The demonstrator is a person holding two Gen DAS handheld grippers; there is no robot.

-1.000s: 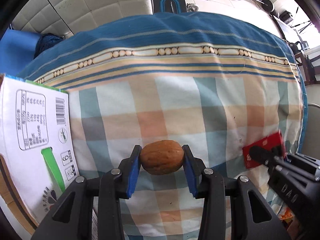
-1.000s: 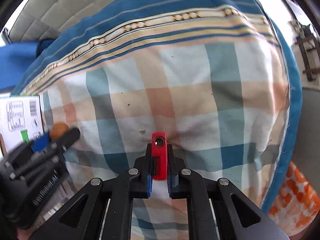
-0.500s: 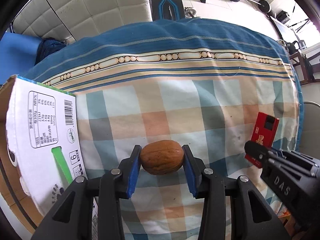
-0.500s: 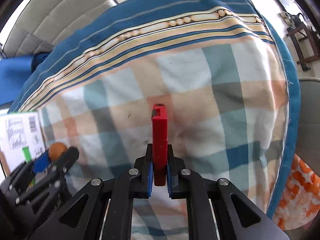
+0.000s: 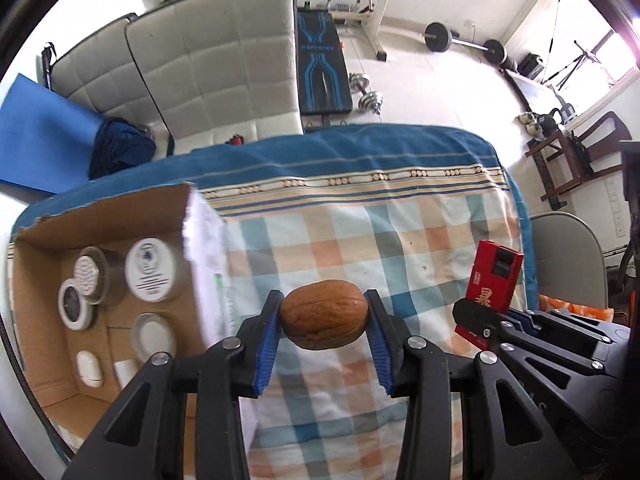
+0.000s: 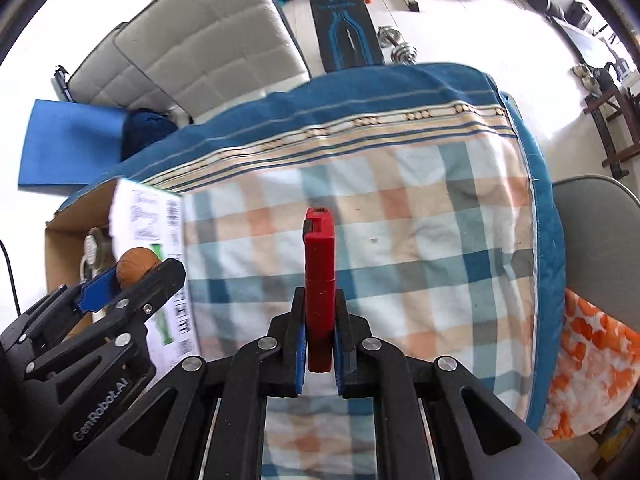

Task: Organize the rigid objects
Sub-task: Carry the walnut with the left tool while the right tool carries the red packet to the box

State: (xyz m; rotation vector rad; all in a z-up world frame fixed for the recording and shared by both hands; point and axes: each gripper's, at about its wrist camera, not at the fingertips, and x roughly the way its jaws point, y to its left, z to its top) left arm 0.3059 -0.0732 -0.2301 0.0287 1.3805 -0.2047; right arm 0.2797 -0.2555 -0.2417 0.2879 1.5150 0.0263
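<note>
My left gripper (image 5: 323,322) is shut on a brown walnut (image 5: 324,320) and holds it above the checked cloth, just right of an open cardboard box (image 5: 48,368). The walnut also shows in the right wrist view (image 6: 136,266). My right gripper (image 6: 320,340) is shut on a flat red box (image 6: 319,276), held upright on its narrow edge over the cloth. The red box also shows in the left wrist view (image 5: 490,288), at the right, with gold characters on its face.
The cardboard box holds several round lidded jars (image 5: 150,270) and small white items (image 5: 90,368); its white flap (image 5: 208,248) stands up on the right side. The checked cloth (image 6: 440,248) covers a raised surface. A grey chair (image 6: 596,240) stands at the right; gym weights lie beyond.
Both grippers have risen and tilted up, so the room and the inside of the box came into view. Each keeps its hold on its object.
</note>
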